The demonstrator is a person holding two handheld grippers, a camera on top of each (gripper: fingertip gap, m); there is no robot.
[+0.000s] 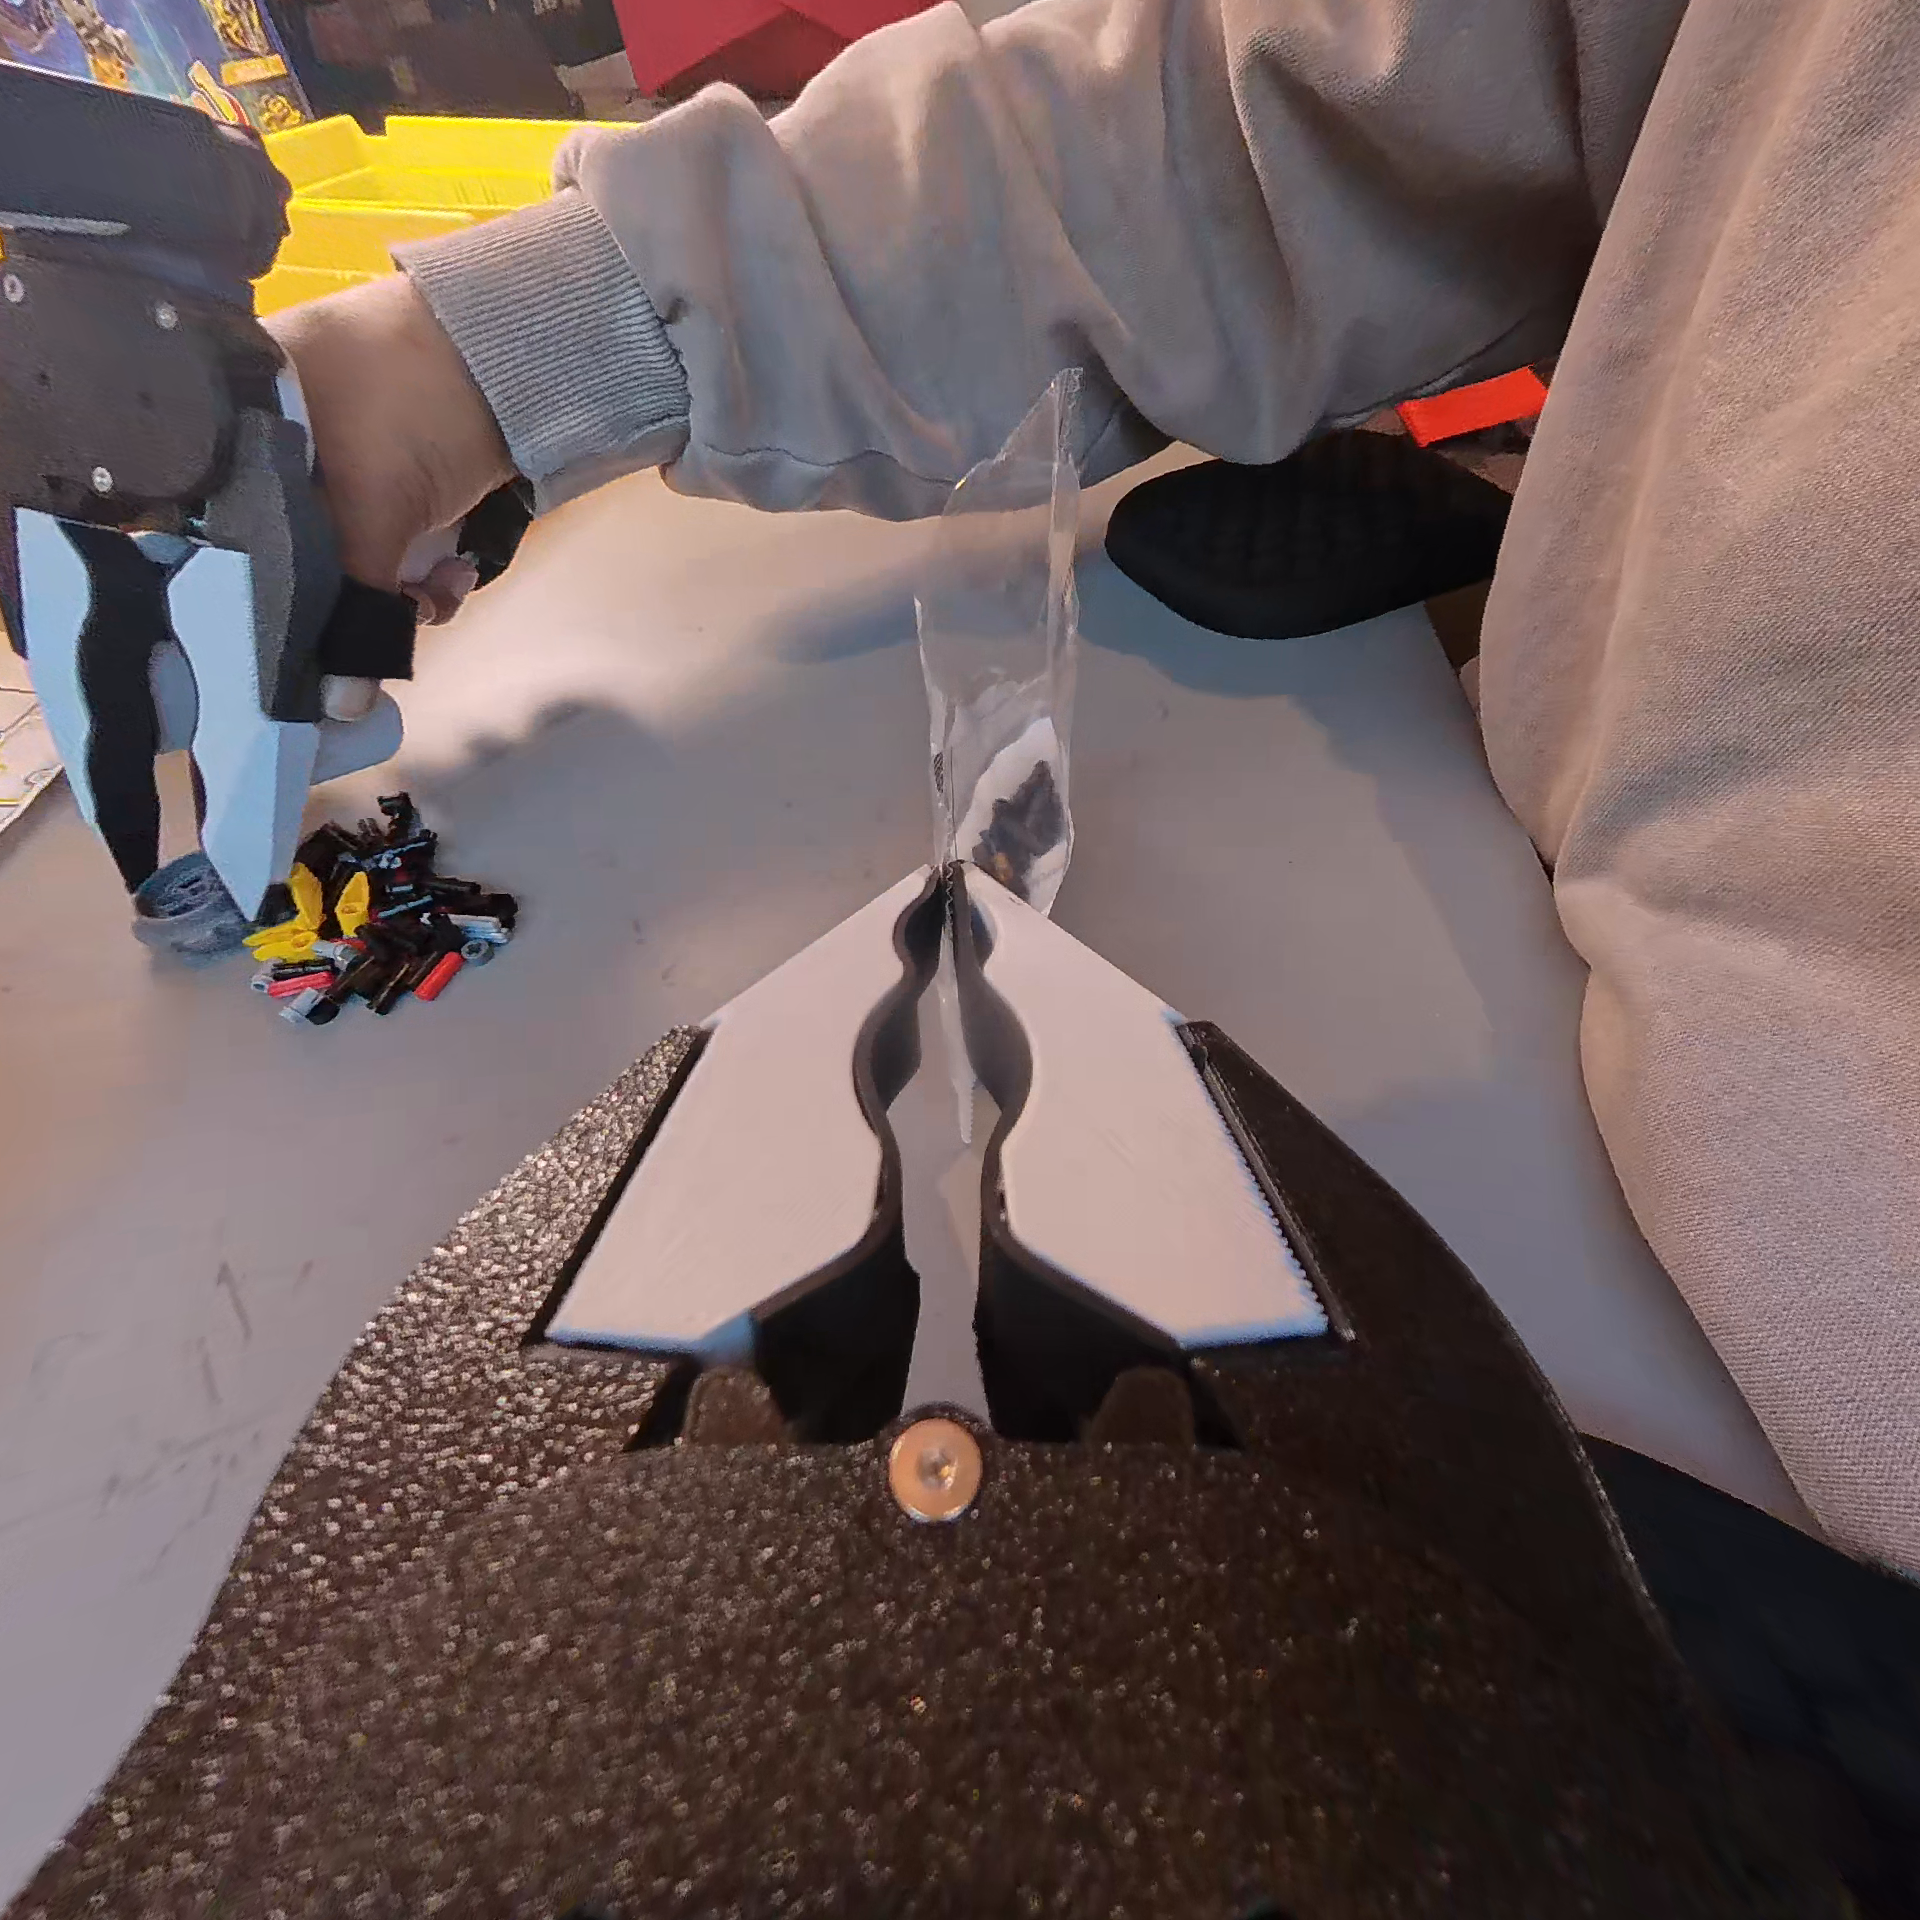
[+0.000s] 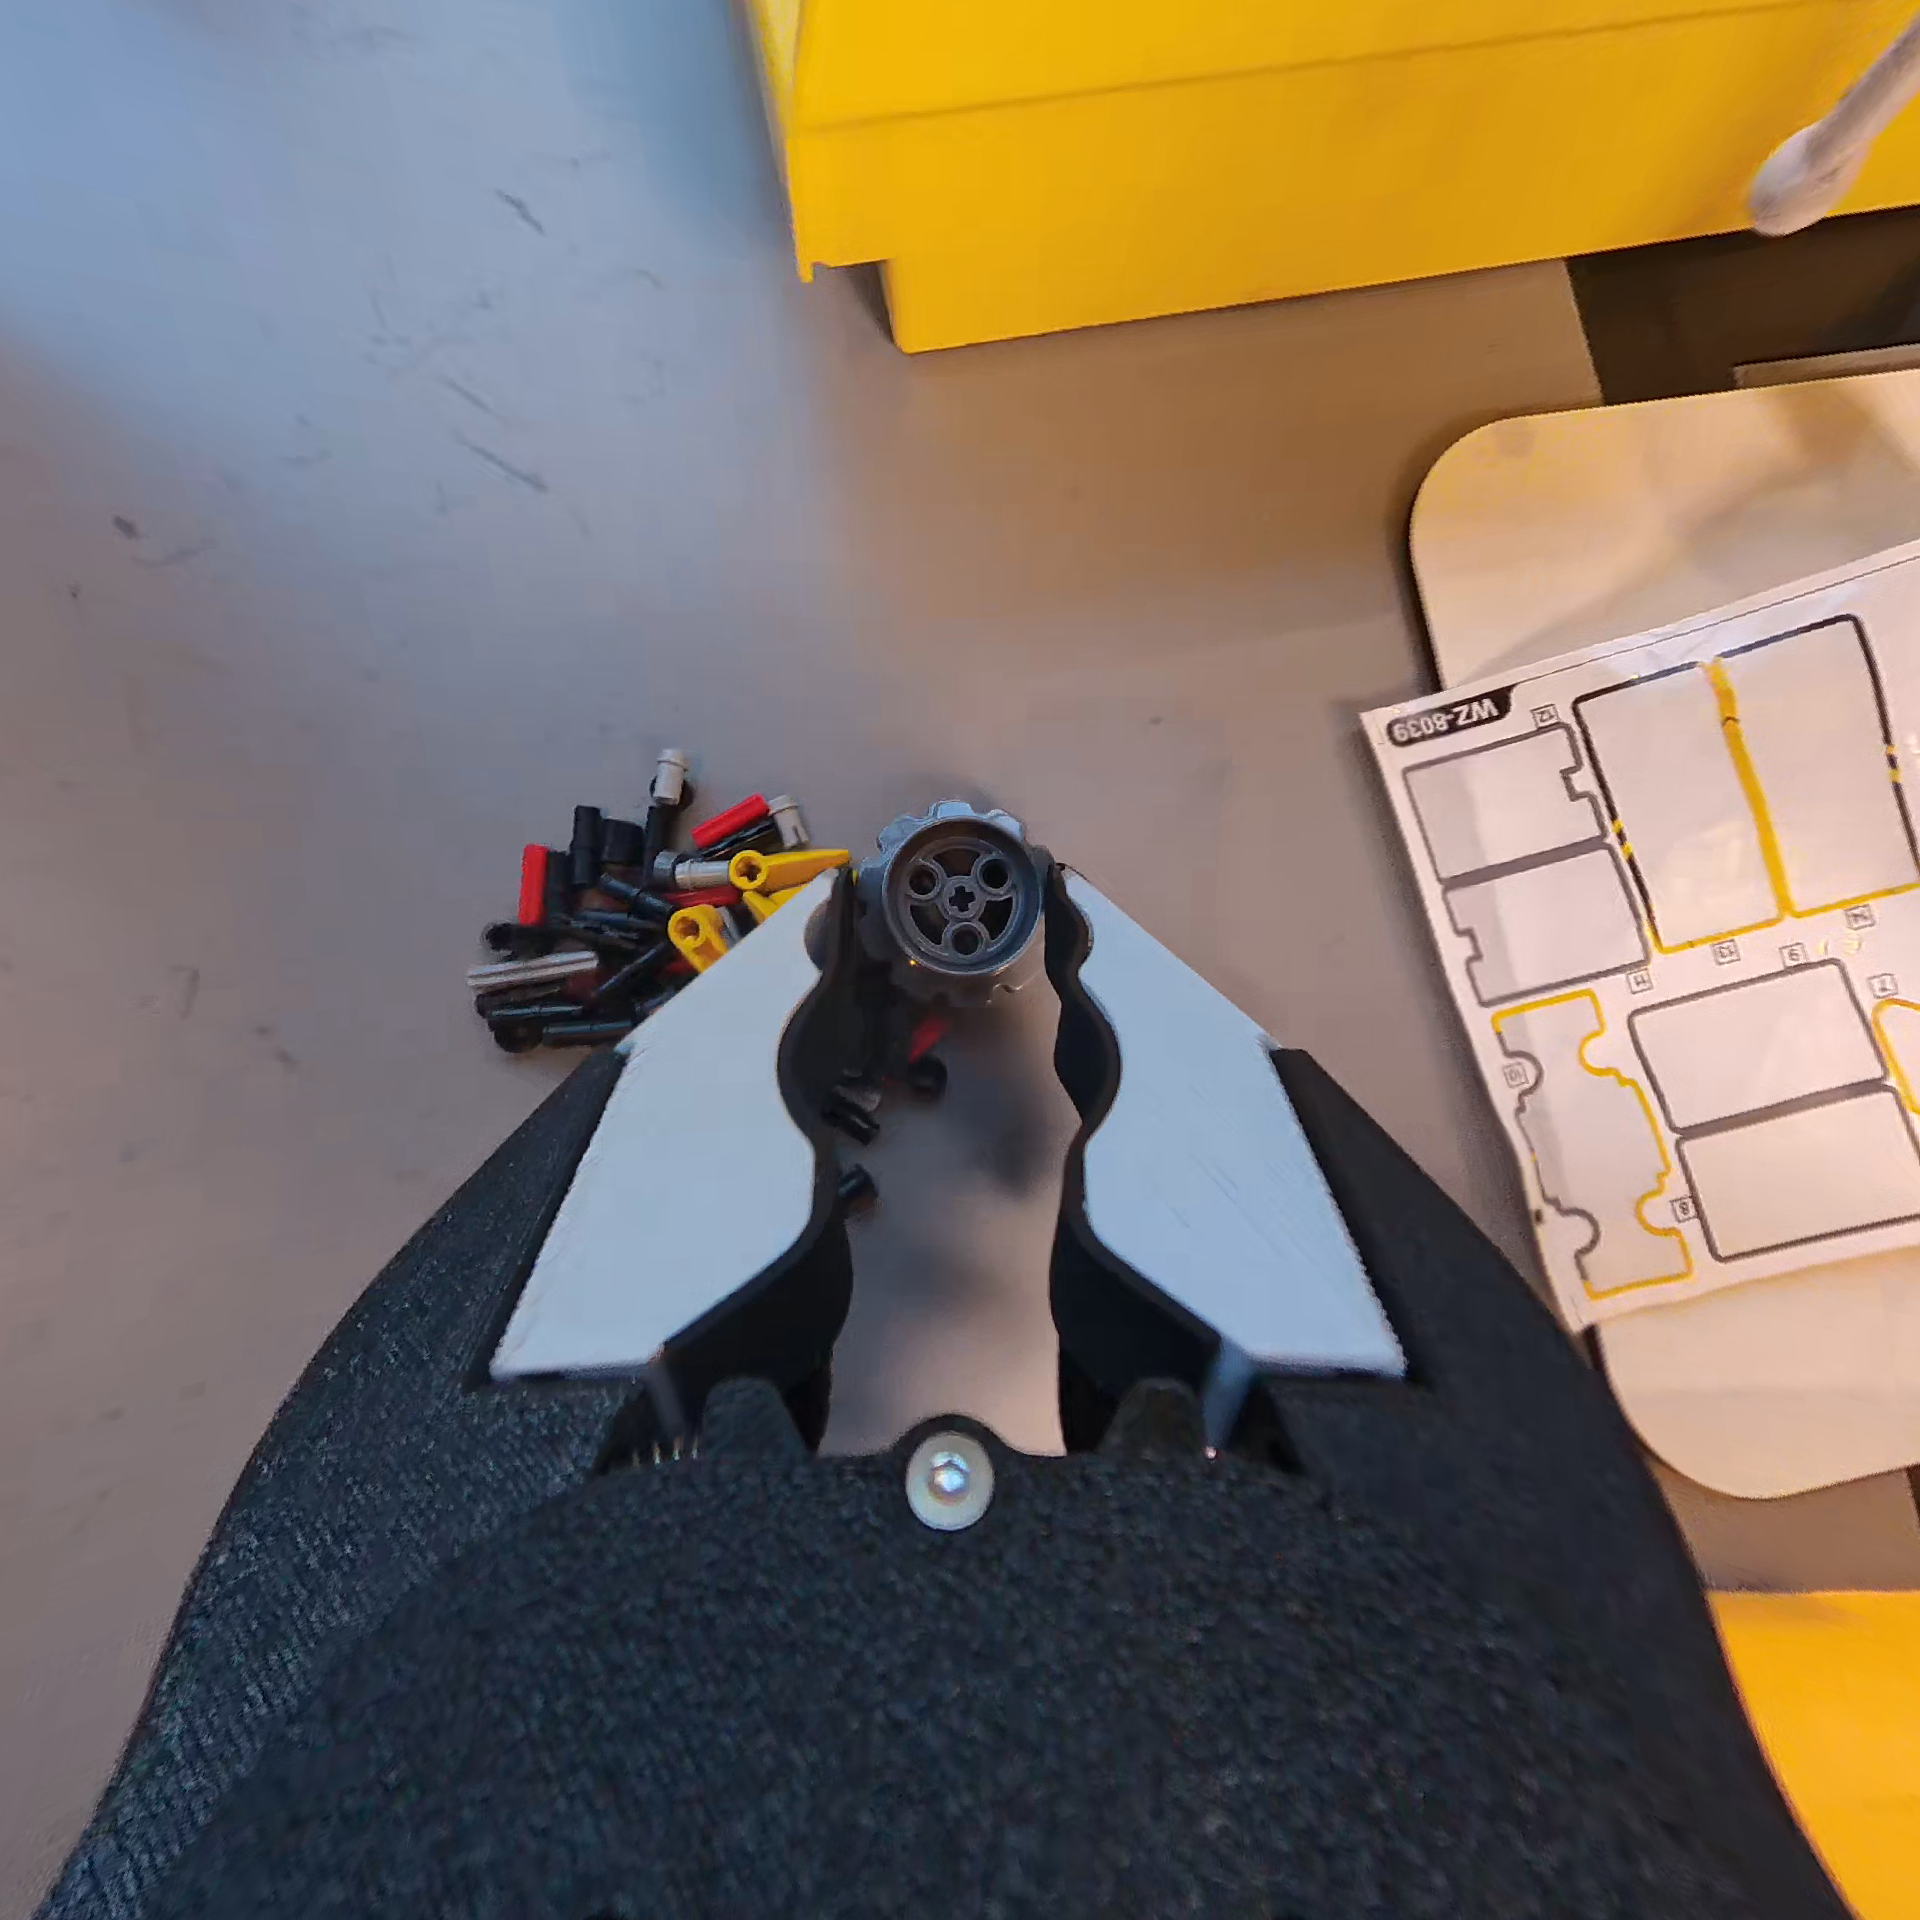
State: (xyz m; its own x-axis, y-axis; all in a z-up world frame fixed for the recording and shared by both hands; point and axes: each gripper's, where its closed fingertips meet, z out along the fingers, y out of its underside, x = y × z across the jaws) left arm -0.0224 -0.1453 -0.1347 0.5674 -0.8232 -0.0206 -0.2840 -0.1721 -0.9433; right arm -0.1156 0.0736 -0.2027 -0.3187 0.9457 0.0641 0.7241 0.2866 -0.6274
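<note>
left gripper (image 1: 951, 878) jaws clenched on clear bag (image 1: 1003, 665), held upright. right gripper (image 2: 951, 899) jaws straddle grey wheel (image 2: 954, 902) w/ slight gap, beside small parts pile (image 2: 634, 914) on counter (image 2: 312, 520); squeeze square across rim.

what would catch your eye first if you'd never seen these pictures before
Probably the left gripper, shut on a clear plastic bag that stands up from its tips with a few dark bits at the bottom. Next, the right gripper, its fingers either side of a grey wheel hub beside a heap of small black, red and yellow pieces on the grey table. A yellow bin sits behind.
</note>
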